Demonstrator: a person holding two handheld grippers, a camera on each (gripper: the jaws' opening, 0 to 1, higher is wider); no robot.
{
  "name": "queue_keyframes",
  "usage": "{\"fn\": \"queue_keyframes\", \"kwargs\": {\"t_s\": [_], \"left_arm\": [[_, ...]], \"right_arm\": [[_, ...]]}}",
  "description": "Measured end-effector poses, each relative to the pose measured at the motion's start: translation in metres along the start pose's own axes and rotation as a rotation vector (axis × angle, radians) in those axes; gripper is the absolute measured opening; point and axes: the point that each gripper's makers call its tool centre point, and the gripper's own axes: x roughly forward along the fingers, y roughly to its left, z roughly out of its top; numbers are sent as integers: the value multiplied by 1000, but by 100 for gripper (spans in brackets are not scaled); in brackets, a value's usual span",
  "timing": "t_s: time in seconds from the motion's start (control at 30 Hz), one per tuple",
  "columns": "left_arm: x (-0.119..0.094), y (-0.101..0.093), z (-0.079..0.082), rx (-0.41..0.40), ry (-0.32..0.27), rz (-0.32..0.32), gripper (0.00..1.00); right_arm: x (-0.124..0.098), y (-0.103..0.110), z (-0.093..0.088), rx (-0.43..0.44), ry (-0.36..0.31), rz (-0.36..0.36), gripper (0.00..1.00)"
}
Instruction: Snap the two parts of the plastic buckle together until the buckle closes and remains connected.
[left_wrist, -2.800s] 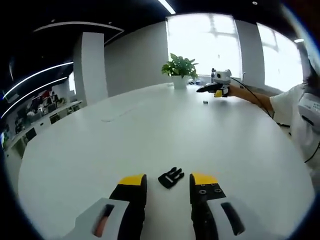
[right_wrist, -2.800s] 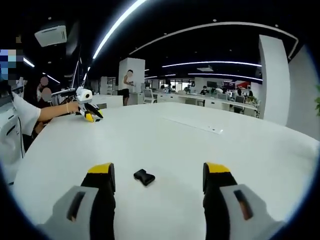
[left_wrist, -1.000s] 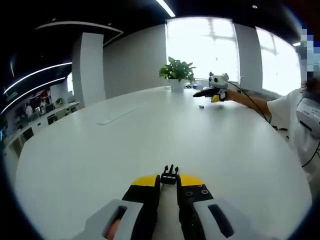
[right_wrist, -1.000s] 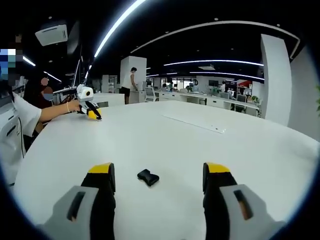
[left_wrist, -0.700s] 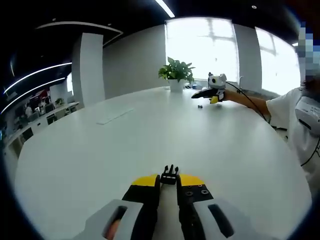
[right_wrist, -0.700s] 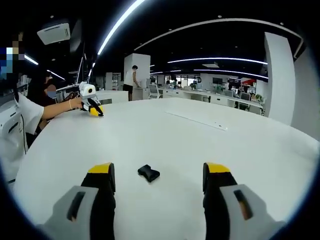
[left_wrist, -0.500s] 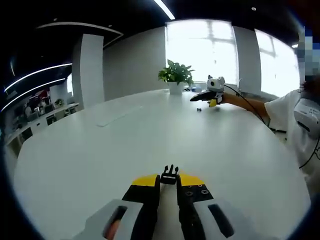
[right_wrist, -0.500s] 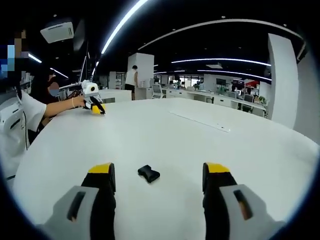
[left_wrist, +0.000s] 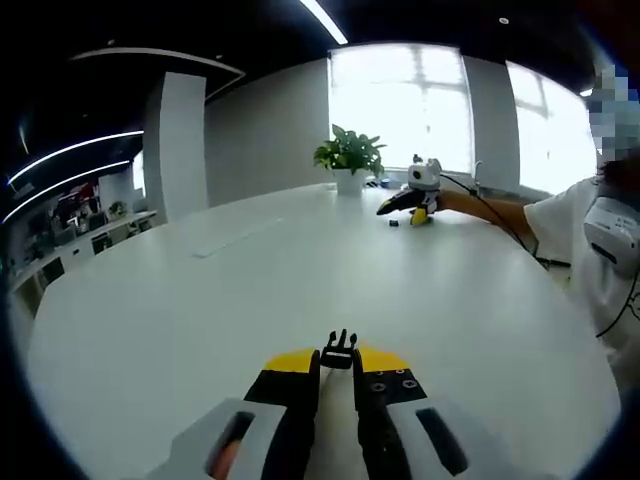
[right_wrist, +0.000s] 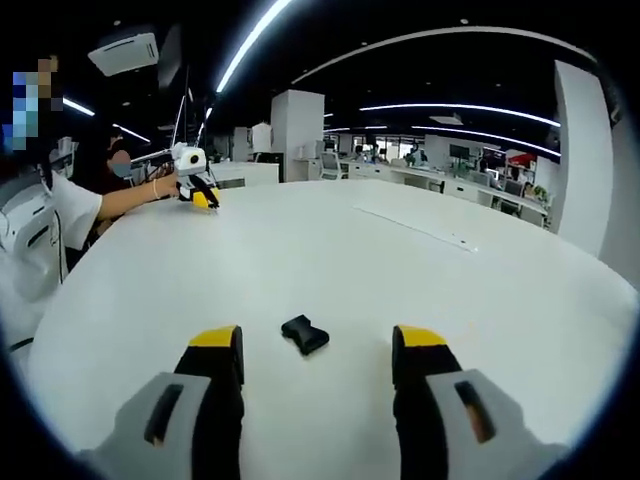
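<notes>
In the left gripper view my left gripper (left_wrist: 337, 362) is shut on the pronged black buckle part (left_wrist: 339, 351), whose prongs stick up past the yellow fingertips (left_wrist: 288, 360). It is held above the white table (left_wrist: 250, 290). In the right gripper view the other black buckle part (right_wrist: 305, 334), the socket half, lies flat on the white table (right_wrist: 330, 250). My right gripper (right_wrist: 319, 341) stands open around it, its yellow-tipped fingers (right_wrist: 217, 338) on either side and a little nearer to me, not touching it.
Another person (left_wrist: 590, 250) sits at the table's far side, holding a similar gripper (left_wrist: 412, 190) over a small dark piece (left_wrist: 394, 223); the same person (right_wrist: 60, 215) and gripper (right_wrist: 192, 170) appear in the right gripper view. A potted plant (left_wrist: 348, 158) stands at the table's back edge.
Since 2.8 s ago my left gripper has shut on the pronged part and lifted it. My right gripper has narrowed slightly and come closer around the socket part. The other person's gripper has shifted.
</notes>
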Motion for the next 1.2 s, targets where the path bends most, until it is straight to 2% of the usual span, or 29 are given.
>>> {"fn": "queue_keyframes", "kwargs": {"t_s": [0.47,0.67,1.0,1.2], "left_arm": [[1,0,0,11,-1,2,13],[2,-1,1,16,-2,3,12],[2,0,3,22,-2,8,12],[2,-4,3,17,-12,1,12]], "right_arm": [[2,-6,-4,3,21,-11,47],[4,-6,-2,-2,21,-12,36],[6,-2,-1,-23,36,13,26],[6,1,-1,-39,53,23,24]]}}
